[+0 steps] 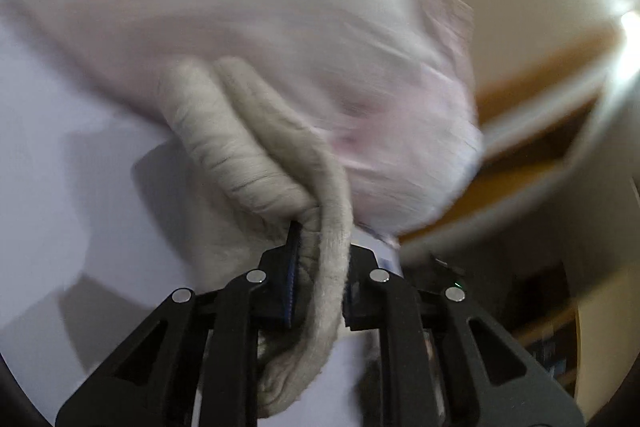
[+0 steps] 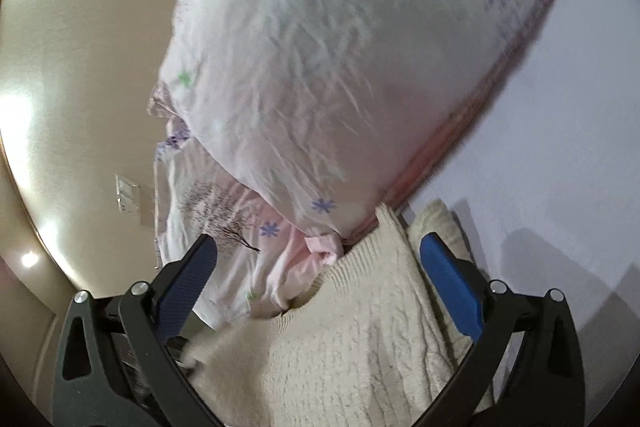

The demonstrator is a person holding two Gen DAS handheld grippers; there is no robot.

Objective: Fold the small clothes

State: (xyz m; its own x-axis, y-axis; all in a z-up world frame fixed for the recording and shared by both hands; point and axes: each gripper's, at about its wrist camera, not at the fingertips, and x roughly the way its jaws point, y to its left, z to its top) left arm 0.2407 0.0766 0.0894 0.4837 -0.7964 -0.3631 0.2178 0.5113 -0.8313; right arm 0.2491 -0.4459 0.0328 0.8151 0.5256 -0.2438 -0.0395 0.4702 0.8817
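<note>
A cream knitted garment [image 1: 248, 155] hangs bunched between the fingers of my left gripper [image 1: 320, 267], which is shut on its ribbed edge. Behind it, blurred by motion, is a pale pink printed cloth [image 1: 280, 27]. In the right wrist view the same cream knit [image 2: 352, 339] lies between the blue pads of my right gripper [image 2: 320, 267], which is open; the knit's neckline is just past its base. The pink cloth with blue flower prints [image 2: 320, 67] spreads above and beyond the knit.
A white table surface [image 2: 580, 107] lies to the right in the right wrist view and also shows in the left wrist view [image 1: 60, 147]. Beige wall [image 2: 80, 67] and wooden shelving [image 1: 540, 155] lie beyond the table edge.
</note>
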